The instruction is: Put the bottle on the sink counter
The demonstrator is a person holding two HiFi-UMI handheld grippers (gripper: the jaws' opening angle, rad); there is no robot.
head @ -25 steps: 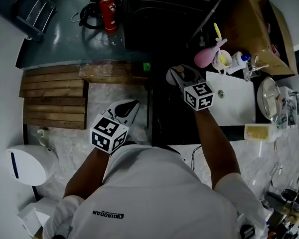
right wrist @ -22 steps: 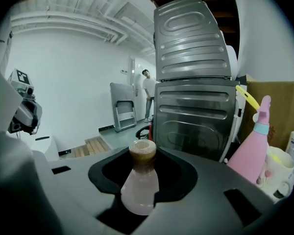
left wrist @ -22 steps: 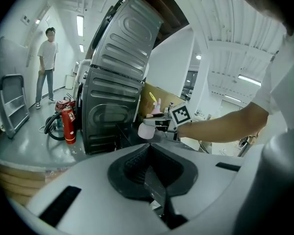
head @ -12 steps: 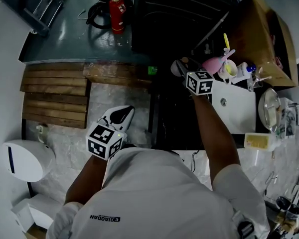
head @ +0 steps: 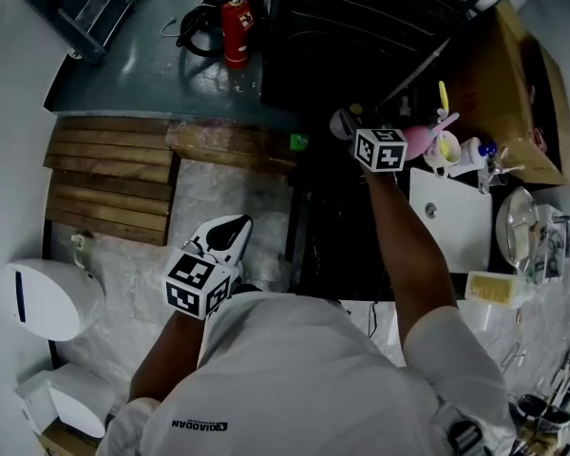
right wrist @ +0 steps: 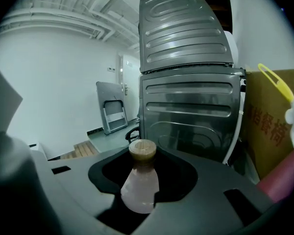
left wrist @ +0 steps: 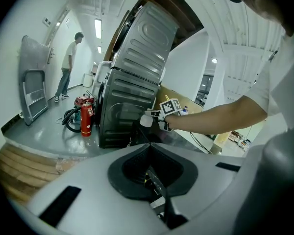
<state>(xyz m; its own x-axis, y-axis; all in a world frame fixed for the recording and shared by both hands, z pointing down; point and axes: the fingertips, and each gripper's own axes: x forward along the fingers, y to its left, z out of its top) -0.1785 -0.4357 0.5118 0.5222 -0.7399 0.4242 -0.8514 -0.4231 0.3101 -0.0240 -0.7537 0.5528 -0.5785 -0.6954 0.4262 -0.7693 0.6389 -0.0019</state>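
Observation:
A small pale bottle [right wrist: 138, 192] with a brown cork-like cap stands upright between the jaws of my right gripper [right wrist: 143, 173], which is shut on its body. In the head view the right gripper [head: 350, 126] is stretched out in front of the dark appliance, holding the bottle [head: 341, 123] left of the pink item on the counter. The white sink [head: 451, 226] lies nearer and to the right of it. My left gripper [head: 230, 231] hangs low at the left over the marble floor, jaws shut and empty. The left gripper view shows its jaws [left wrist: 148, 148] meeting, with the bottle [left wrist: 145, 121] far ahead.
A tall dark metal appliance [head: 361, 27] fills the far middle. A pink item with a yellow handle [head: 423, 141], cups and a cardboard box [head: 503, 84] crowd the sink's far side. A fire extinguisher [head: 236, 25], wooden slats [head: 109, 174] and a white toilet [head: 43, 297] lie left.
My right gripper has carried the bottle farther out from the body, past the sink's far edge toward the dark appliance. The left gripper has drawn back a little toward the body.

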